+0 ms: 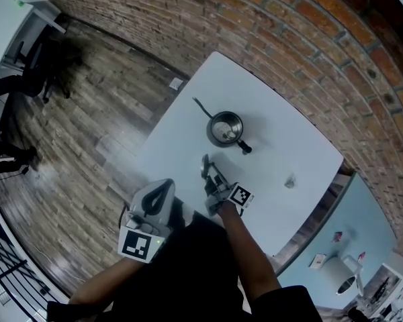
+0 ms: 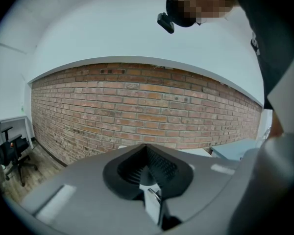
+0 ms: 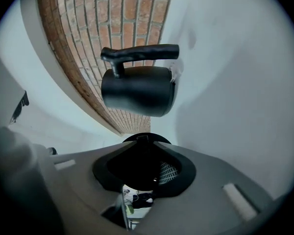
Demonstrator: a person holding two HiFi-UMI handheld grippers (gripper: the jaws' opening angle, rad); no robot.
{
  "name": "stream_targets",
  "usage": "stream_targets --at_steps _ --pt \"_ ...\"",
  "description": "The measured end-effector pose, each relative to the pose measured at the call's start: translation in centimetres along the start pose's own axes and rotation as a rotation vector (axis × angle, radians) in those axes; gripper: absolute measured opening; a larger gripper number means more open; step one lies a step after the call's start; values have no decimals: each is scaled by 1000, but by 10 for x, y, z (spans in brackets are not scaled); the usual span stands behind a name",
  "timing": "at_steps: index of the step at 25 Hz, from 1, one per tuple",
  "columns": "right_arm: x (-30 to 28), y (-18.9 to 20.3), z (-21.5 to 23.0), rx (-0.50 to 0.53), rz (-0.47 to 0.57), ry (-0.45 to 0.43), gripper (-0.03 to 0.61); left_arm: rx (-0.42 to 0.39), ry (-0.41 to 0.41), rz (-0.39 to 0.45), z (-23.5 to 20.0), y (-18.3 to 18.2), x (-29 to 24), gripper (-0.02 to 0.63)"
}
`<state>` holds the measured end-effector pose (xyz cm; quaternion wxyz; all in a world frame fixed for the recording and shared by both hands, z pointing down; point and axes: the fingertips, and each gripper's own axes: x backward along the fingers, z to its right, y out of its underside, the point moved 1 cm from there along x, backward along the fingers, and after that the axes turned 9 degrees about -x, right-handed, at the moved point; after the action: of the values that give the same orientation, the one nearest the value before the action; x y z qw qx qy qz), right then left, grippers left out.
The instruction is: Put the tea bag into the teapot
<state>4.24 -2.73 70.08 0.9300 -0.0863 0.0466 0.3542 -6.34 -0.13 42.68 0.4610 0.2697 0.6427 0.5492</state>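
The dark metal teapot (image 1: pixel 226 129) stands open-topped in the middle of the white table (image 1: pixel 275 126), its long black handle pointing away. In the right gripper view the teapot (image 3: pixel 137 89) lies just ahead of the jaws. My right gripper (image 1: pixel 207 168) hovers a little short of the pot, shut on a round black lid (image 3: pixel 141 140) with a small knob. The tea bag (image 1: pixel 290 180), small and pale, lies on the table to the right of that gripper. My left gripper (image 1: pixel 162 188) is held back by the person's body off the table's near edge, shut and holding nothing.
A brick wall (image 1: pixel 309 39) runs behind the table. Wooden floor (image 1: pixel 87 133) spreads to the left, with an office chair (image 1: pixel 54 66) far left. A light blue surface (image 1: pixel 349 227) holding small items adjoins the table's right side.
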Motion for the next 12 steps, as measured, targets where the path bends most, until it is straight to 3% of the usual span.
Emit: stream_targets --at_steps 6,12 --pt "2 -11 10 -197 27 -55 92 0 7 -12 2 1 -5 -2" --pt "5 -15 12 -288 51 -99 78 -2 10 -11 4 -1 -8 -2"
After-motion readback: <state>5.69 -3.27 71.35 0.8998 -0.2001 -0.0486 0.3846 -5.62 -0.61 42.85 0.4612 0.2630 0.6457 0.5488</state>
